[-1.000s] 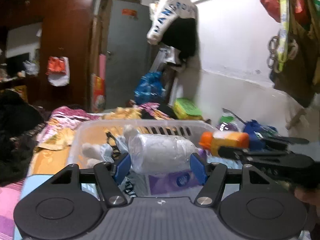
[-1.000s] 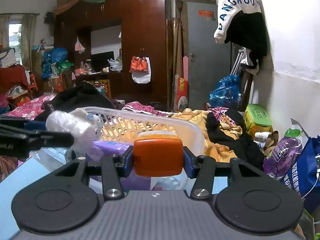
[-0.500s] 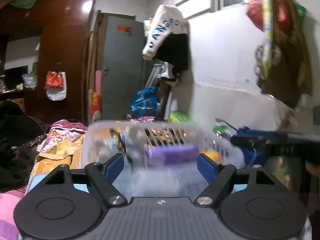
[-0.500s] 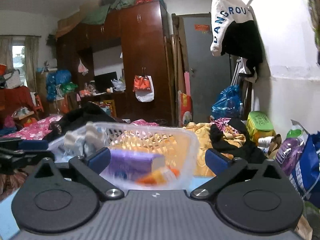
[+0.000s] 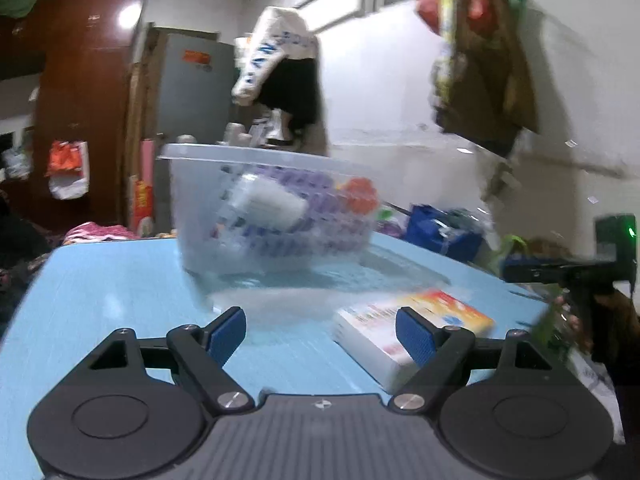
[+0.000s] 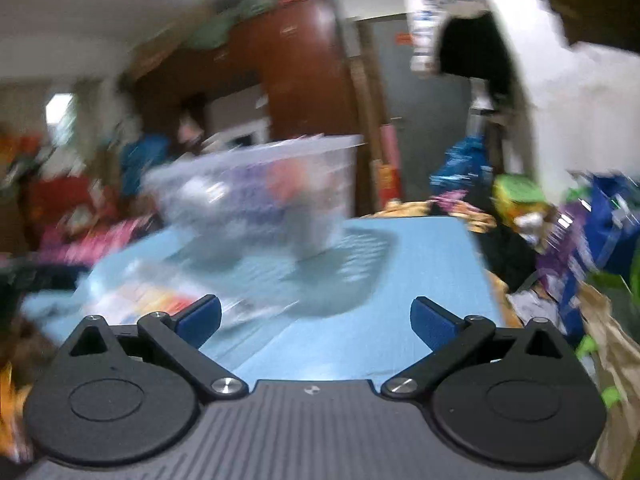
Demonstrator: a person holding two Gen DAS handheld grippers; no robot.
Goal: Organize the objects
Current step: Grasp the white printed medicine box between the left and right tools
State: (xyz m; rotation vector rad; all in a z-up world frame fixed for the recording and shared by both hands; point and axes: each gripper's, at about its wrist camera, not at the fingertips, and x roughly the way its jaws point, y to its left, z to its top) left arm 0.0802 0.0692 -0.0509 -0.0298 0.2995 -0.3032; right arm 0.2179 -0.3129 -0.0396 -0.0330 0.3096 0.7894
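The left hand-held gripper [image 5: 320, 330] has its blue pads wide apart with nothing between them, low over the blue desk [image 5: 120, 280]. Just past its right pad lies a flat white box [image 5: 412, 326] with an orange-yellow face, near the desk's near right corner. Farther in stands the clear basket [image 5: 272, 216], toward the far edge, with a wrapped bottle [image 5: 268, 204], a purple pack [image 5: 280, 176] and an orange cap [image 5: 360, 196] showing through its slotted wall. Only this view shows the right tool's black body [image 5: 568, 268] off the desk's right edge. The right hand-held gripper [image 6: 316, 316] is also spread and empty. Its view is heavily blurred: the basket [image 6: 260, 188] is a smear toward the far left corner, the box [image 6: 160, 300] a streak beyond the left pad, and clutter [image 6: 520, 208] lies past the right edge.
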